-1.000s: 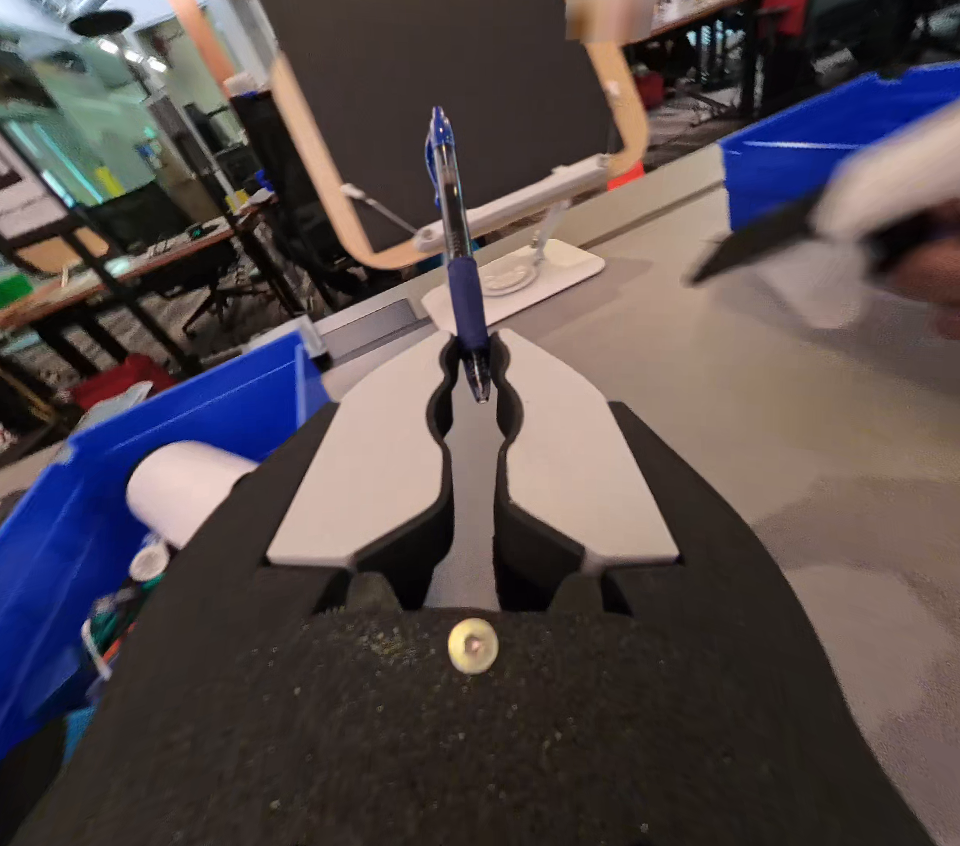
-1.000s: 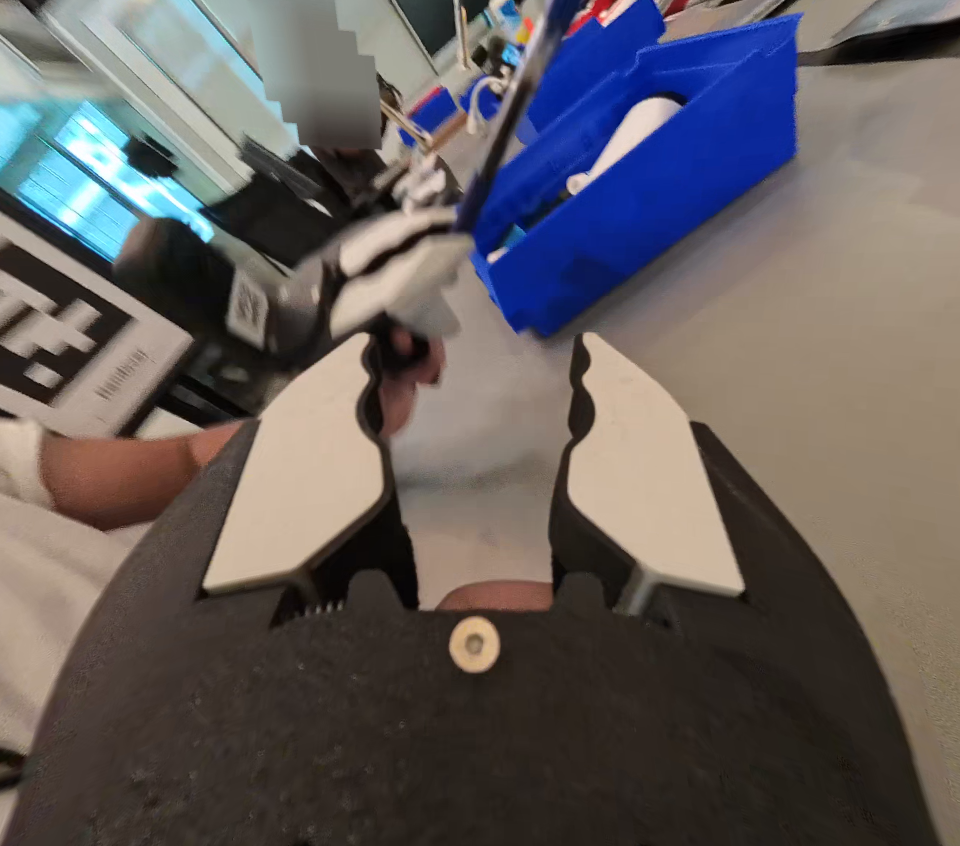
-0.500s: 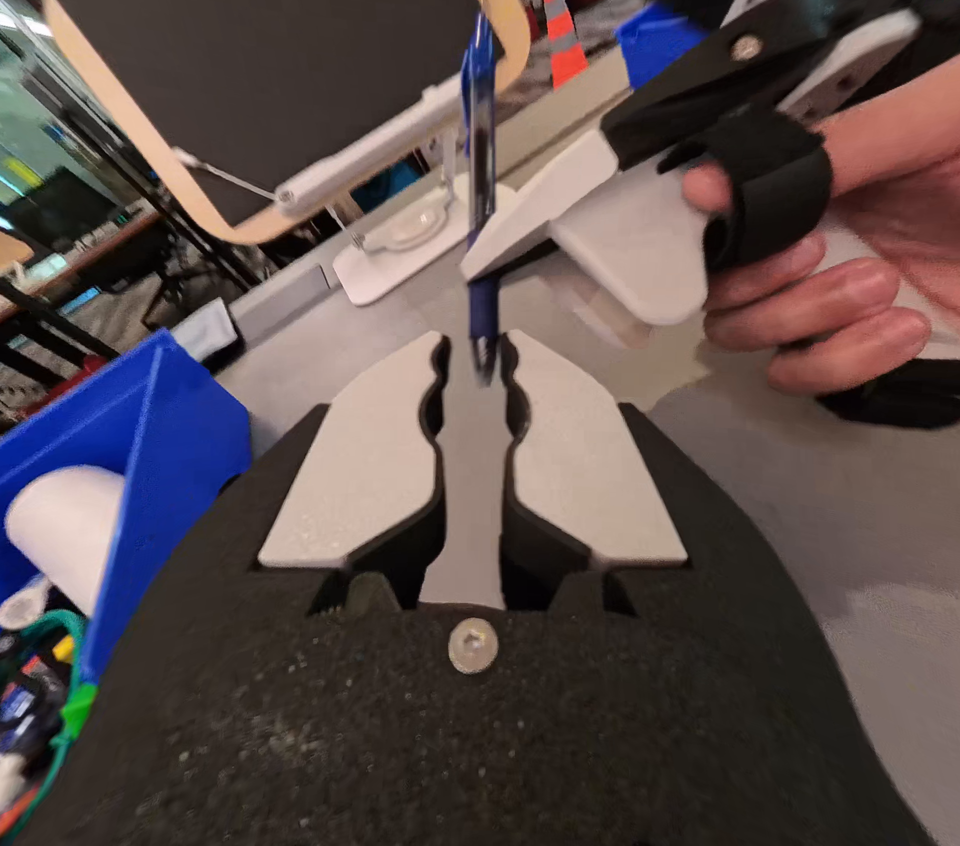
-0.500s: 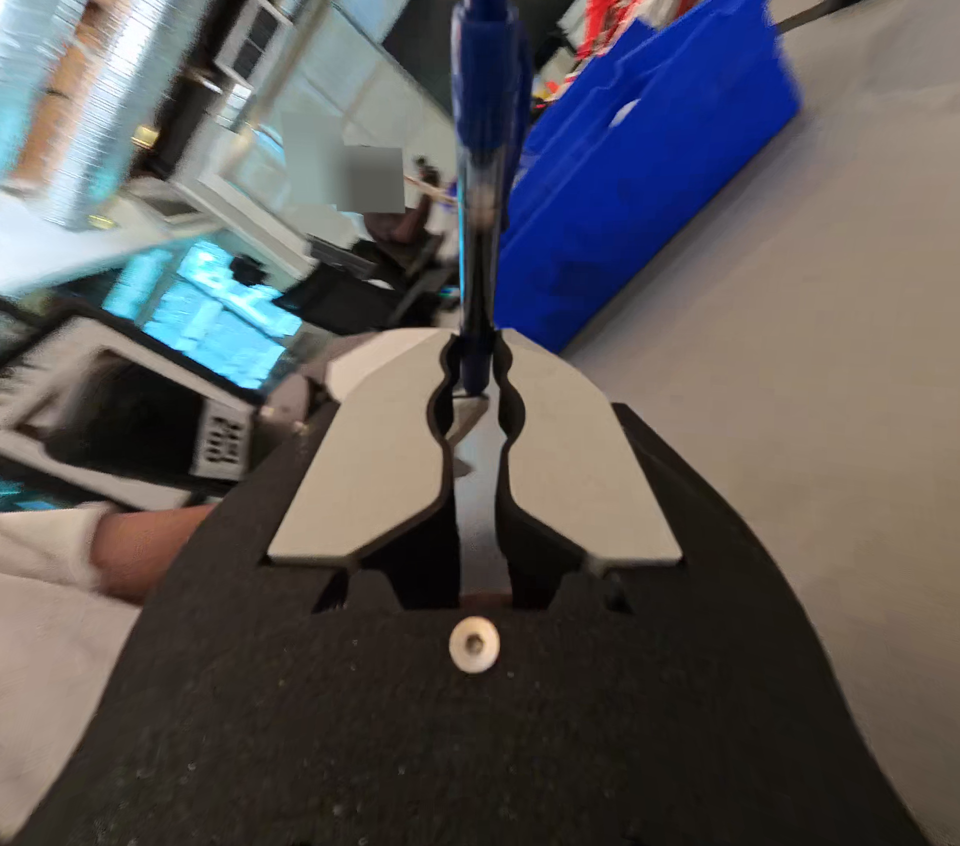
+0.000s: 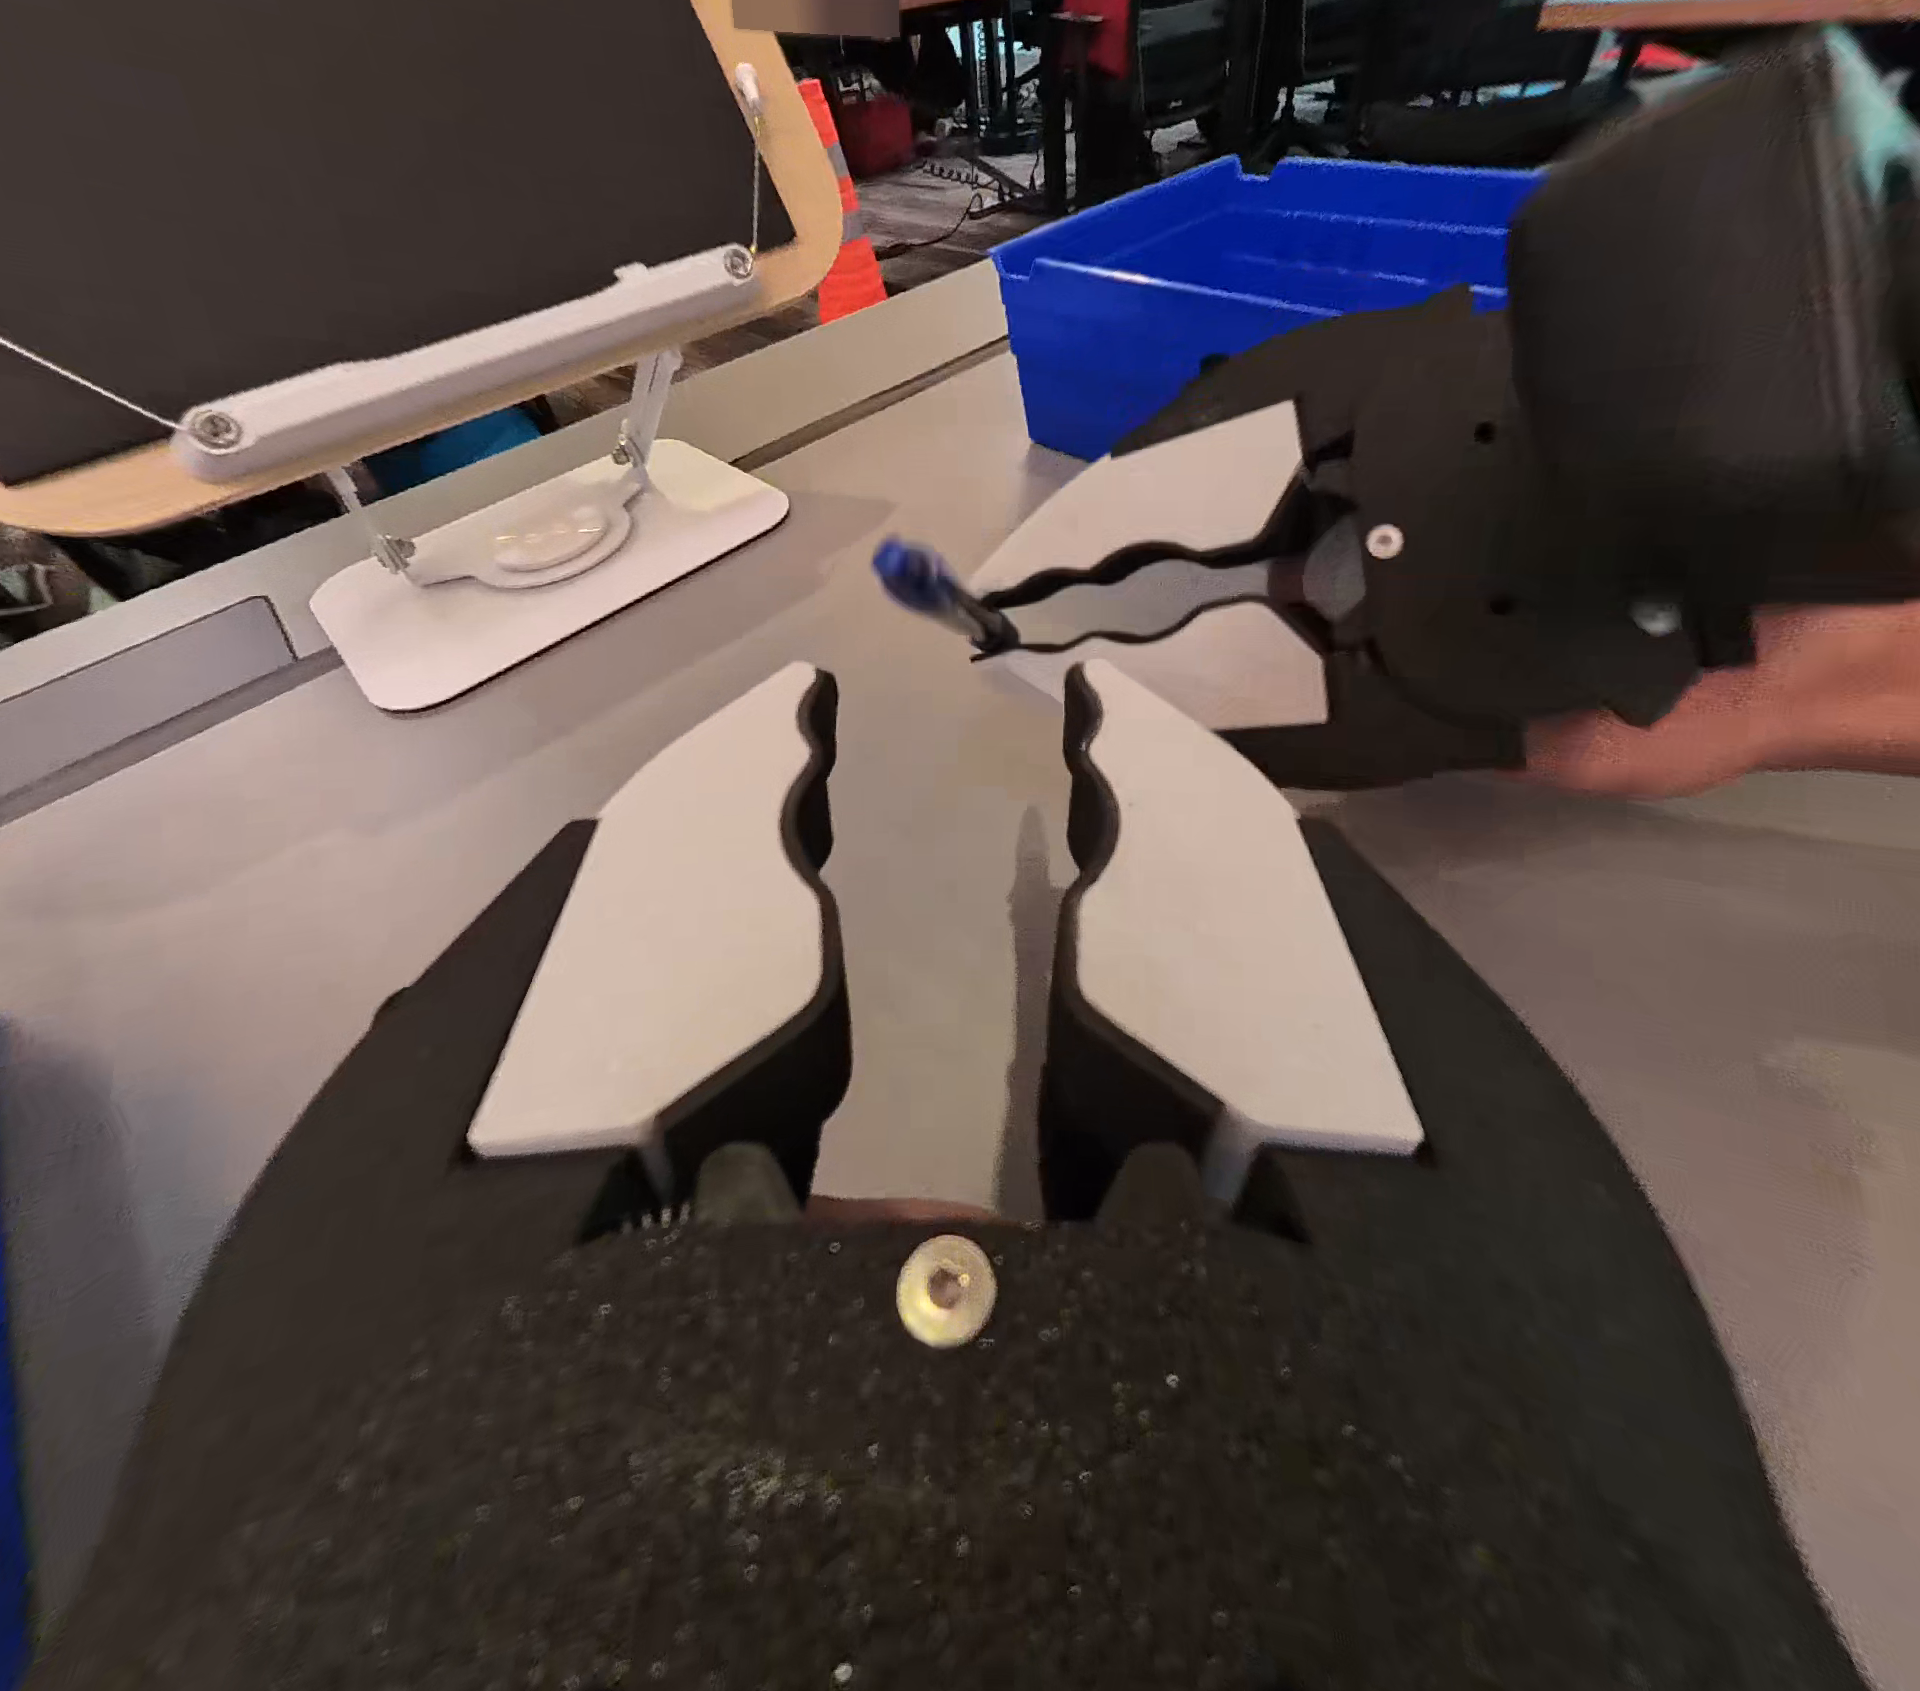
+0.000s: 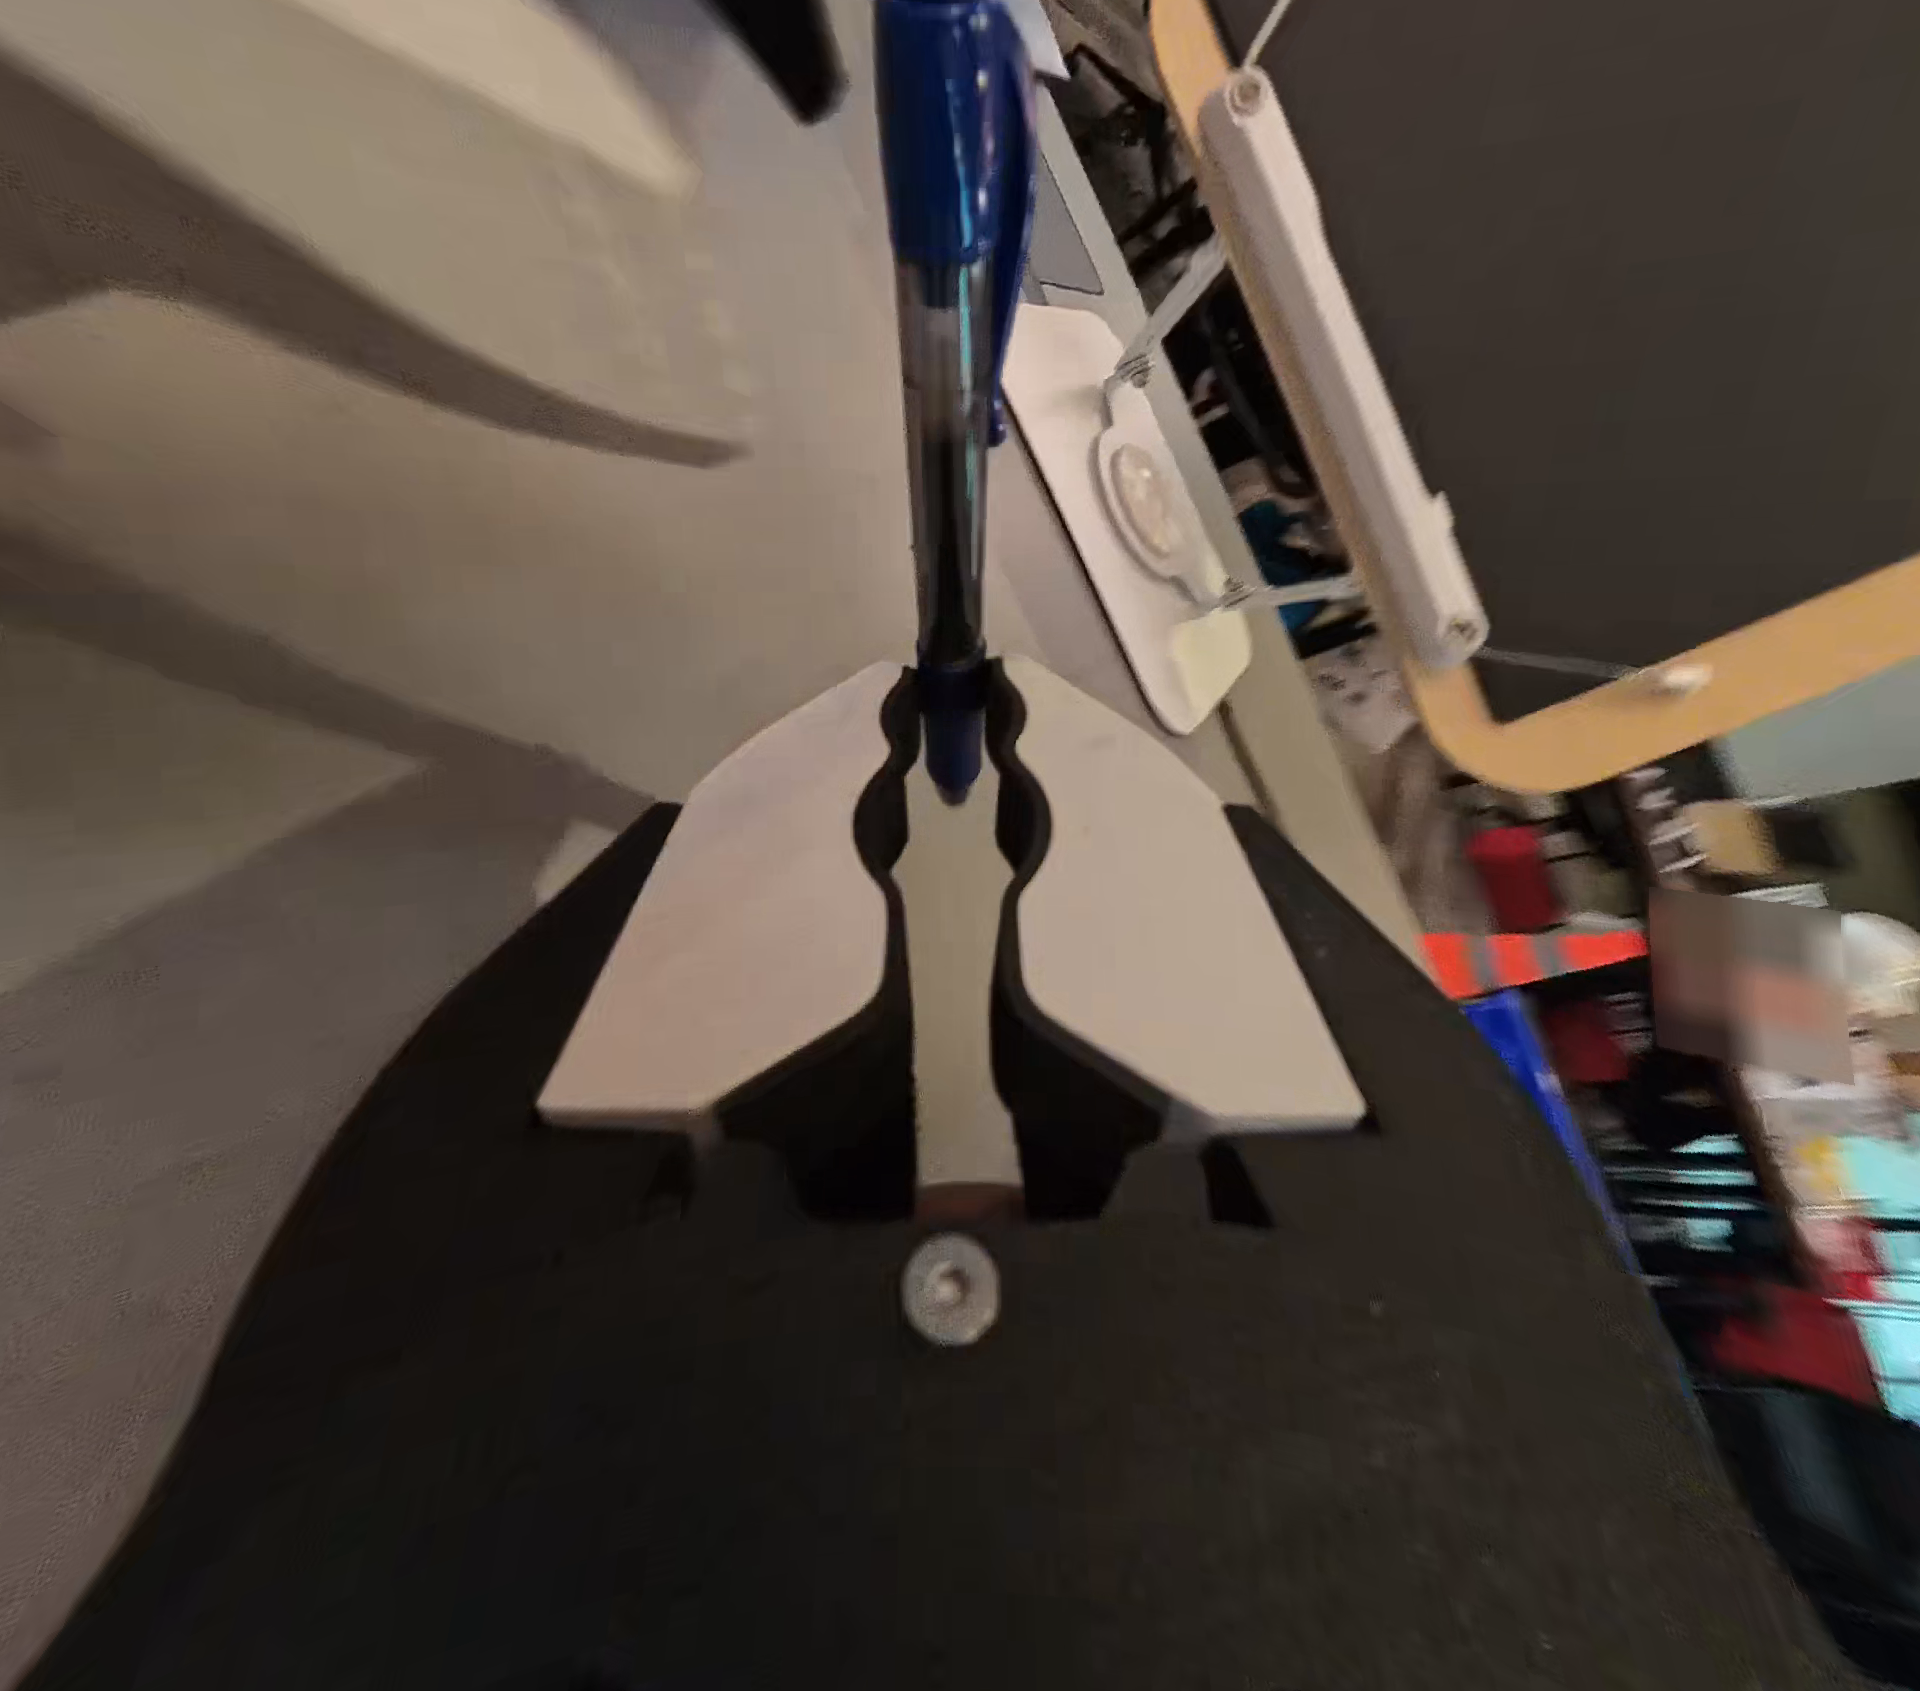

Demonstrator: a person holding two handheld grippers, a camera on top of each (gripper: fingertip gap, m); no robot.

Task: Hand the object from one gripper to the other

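A blue pen [image 6: 951, 270] is clamped by its lower end between the tips of my right gripper [image 6: 951, 711], which is shut on it; the pen sticks straight out ahead of the fingers. In the left wrist view the right gripper [image 5: 992, 628] comes in from the right, held by a hand, with the pen [image 5: 930, 587] pointing from its tips toward the left. My left gripper [image 5: 945, 696] is open and empty, its tips just below and apart from the pen, above the grey table [image 5: 1558, 966].
A dark board with a tan rim on a white stand [image 5: 551, 550] sits at the back left of the table. A blue bin [image 5: 1247, 291] stands at the back right. Chairs and desks lie beyond the table edge. My right fingertips sit around 8 centimetres from my left ones.
My left gripper has opened and let go of the pen. My right gripper, shut on the pen, has drawn it away to the right and turned it sideways.
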